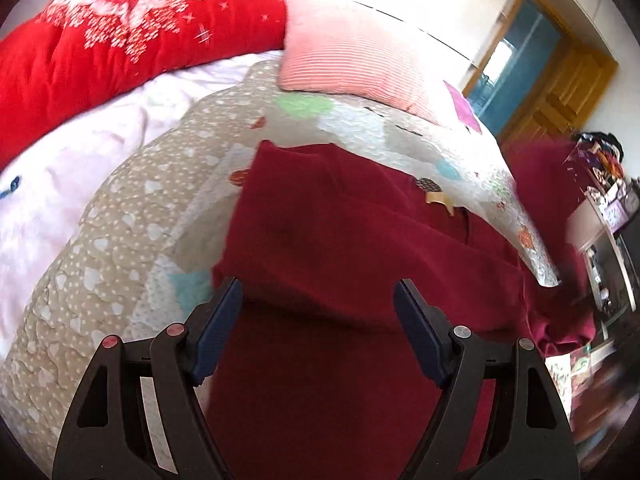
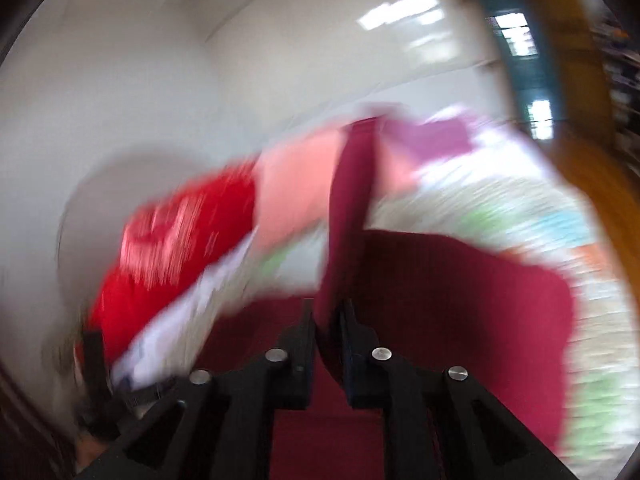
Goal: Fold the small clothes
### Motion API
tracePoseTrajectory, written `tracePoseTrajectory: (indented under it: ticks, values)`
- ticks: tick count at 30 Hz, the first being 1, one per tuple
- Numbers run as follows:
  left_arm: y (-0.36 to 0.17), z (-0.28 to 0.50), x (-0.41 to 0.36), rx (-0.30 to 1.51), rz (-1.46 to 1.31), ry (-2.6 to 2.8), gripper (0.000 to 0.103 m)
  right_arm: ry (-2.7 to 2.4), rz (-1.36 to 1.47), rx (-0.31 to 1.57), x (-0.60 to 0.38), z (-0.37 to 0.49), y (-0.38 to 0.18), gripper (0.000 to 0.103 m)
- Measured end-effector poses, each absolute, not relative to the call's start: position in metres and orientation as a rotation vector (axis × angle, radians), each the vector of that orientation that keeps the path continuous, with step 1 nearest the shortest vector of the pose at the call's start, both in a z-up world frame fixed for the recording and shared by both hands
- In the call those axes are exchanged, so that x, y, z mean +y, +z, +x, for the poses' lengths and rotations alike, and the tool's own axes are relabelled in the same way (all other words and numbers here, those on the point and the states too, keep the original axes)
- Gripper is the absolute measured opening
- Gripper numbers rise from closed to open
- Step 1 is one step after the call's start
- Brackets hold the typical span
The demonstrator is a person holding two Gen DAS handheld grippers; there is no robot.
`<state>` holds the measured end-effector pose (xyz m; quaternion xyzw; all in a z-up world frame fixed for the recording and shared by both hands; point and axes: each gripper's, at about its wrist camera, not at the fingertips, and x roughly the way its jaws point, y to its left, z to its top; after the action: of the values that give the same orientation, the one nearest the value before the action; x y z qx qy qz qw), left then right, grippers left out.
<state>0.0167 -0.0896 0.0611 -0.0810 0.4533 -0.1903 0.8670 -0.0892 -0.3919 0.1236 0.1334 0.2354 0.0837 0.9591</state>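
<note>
A dark red garment (image 1: 344,240) lies on the patterned quilt (image 1: 120,240) of a bed, with a small tan label (image 1: 438,199) near its far edge. My left gripper (image 1: 318,300) is open just above its near part, holding nothing. In the right wrist view, which is blurred by motion, my right gripper (image 2: 326,312) is shut on a strip of the dark red garment (image 2: 352,200) that stands up from between the fingers. More of the garment (image 2: 460,300) spreads below and to the right.
A bright red duvet (image 1: 120,40) and a pink striped pillow (image 1: 344,56) lie at the far side of the bed. A white sheet (image 1: 60,160) lies at the left. A wooden door (image 1: 560,92) and cluttered shelves (image 1: 608,208) stand at the right.
</note>
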Motion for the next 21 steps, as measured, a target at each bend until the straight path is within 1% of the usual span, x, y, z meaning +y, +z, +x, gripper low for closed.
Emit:
tracePoseTrajectory:
  ticks: [2,3,4,5,6,7,8,10,13,16,17,18,19,20,21]
  values:
    - [0.06,0.019,-0.082,0.95,-0.178,-0.403,0.079,0.239,0.232,0.711,-0.349,-0.041,0.071,0.017]
    - [0.06,0.02,-0.079,0.944,-0.179,-0.405,0.079,0.265,0.231,0.767,-0.339,-0.034,0.054,0.019]
    - [0.061,0.021,-0.077,0.938,-0.179,-0.406,0.079,0.284,0.229,0.788,-0.333,-0.036,0.043,0.025]
    - [0.061,0.021,-0.076,0.934,-0.177,-0.407,0.079,0.273,0.207,0.779,-0.331,-0.042,0.036,0.027]
    - [0.06,0.022,-0.076,0.935,-0.178,-0.409,0.079,0.26,0.188,0.763,-0.334,-0.047,0.037,0.033]
    - [0.06,0.024,-0.077,0.942,-0.182,-0.411,0.079,0.242,0.175,0.748,-0.338,-0.055,0.042,0.042]
    - [0.059,0.026,-0.079,0.953,-0.187,-0.416,0.079,0.222,0.171,0.723,-0.345,-0.065,0.048,0.045]
    - [0.059,0.028,-0.088,0.969,-0.179,-0.435,0.079,0.211,0.18,0.682,-0.355,-0.092,0.056,0.047]
    - [0.058,0.033,-0.121,0.972,-0.051,-0.465,0.079,0.175,0.201,0.642,-0.38,-0.119,0.072,0.048]
    - [0.047,0.045,-0.15,0.994,0.012,-0.465,0.079,0.122,0.24,0.619,-0.407,-0.137,0.077,0.048]
    - [0.042,0.049,-0.154,1.01,0.006,-0.47,0.067,0.106,0.261,0.612,-0.416,-0.144,0.076,0.048]
    - [0.037,0.053,-0.161,1.033,-0.014,-0.487,0.054,0.097,0.273,0.607,-0.419,-0.147,0.075,0.048]
    - [0.031,0.057,-0.168,1.068,-0.028,-0.502,0.027,0.089,0.287,0.602,-0.425,-0.151,0.073,0.048]
    - [0.028,0.058,-0.173,1.078,-0.021,-0.488,0.023,0.076,0.305,0.601,-0.429,-0.153,0.069,0.048]
    - [0.03,0.058,-0.176,1.059,-0.019,-0.477,0.016,0.066,0.31,0.602,-0.433,-0.155,0.067,0.048]
